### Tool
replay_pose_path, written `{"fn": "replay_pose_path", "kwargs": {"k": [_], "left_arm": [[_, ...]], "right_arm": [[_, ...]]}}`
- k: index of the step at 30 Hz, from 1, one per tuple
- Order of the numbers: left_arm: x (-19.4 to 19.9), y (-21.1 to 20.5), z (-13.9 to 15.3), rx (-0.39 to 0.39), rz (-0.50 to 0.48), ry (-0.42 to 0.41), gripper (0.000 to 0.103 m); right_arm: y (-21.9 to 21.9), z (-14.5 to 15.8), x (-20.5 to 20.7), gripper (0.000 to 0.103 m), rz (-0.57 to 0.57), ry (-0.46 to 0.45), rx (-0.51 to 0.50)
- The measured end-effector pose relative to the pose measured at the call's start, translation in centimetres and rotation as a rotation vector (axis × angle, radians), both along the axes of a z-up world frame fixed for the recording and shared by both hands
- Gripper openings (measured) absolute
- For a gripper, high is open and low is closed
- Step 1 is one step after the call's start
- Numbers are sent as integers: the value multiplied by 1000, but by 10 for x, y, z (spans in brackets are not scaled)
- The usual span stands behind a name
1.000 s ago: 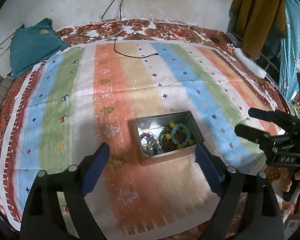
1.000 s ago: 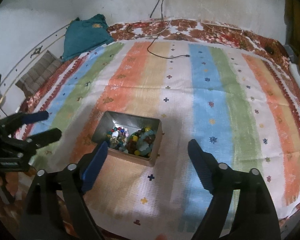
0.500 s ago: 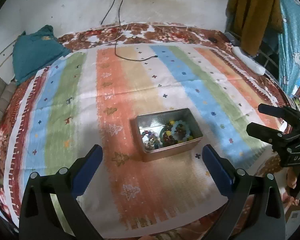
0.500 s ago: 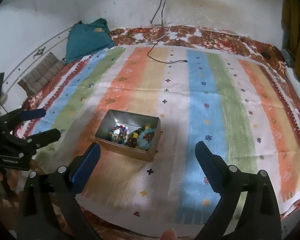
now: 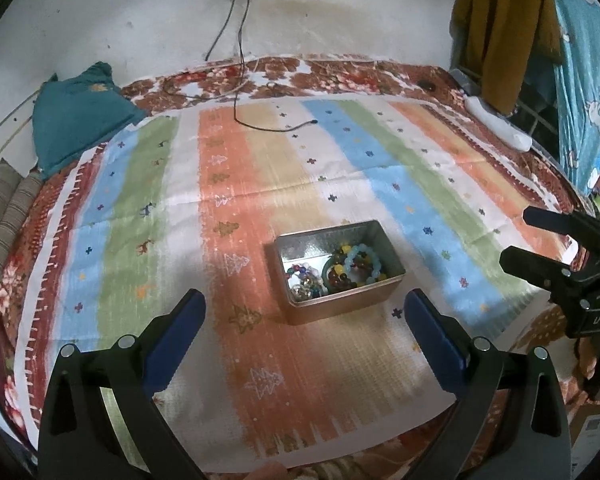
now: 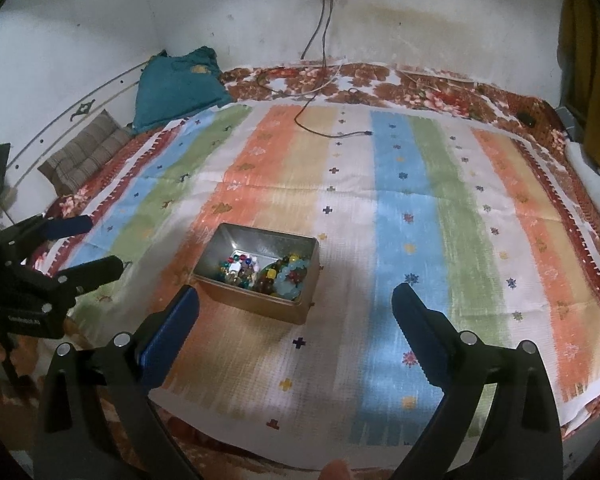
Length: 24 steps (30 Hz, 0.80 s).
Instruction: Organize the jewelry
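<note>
Though it sits small in both views, the metal tin [image 5: 338, 272] reads as a rectangular, open-topped box with shiny grey walls, resting on the orange band of the striped cloth [image 5: 400, 200]. Beaded jewelry [image 5: 342, 270] fills its near end: a pale blue bead bracelet [image 5: 366, 264], amber and yellow beads, and a heap of mixed small ones, perhaps glass, while the far end shows bare metal. The left gripper [image 5: 302, 330] hangs over the cloth just short of the tin, jaws spread wide and empty. The right gripper [image 6: 296, 322] is also wide and empty, the tin ahead toward its left finger. A teal cushion [image 6: 178, 84] lies by the wall.
</note>
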State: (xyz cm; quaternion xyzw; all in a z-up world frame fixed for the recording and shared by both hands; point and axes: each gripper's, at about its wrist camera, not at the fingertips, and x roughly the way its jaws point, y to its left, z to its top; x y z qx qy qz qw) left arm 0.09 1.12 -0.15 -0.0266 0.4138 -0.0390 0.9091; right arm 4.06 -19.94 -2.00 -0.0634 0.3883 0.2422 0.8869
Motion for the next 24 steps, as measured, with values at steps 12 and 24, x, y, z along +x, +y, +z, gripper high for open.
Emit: {"fn": "replay_pose_path", "kwargs": {"k": [12, 24], "left_arm": [[-13, -14, 3, 42, -41, -44, 98], [-15, -8, 8, 22, -6, -72, 97]], "right_arm": [[2, 3, -10, 98, 28, -17, 1], [1, 2, -14, 98, 12, -46, -4]]}}
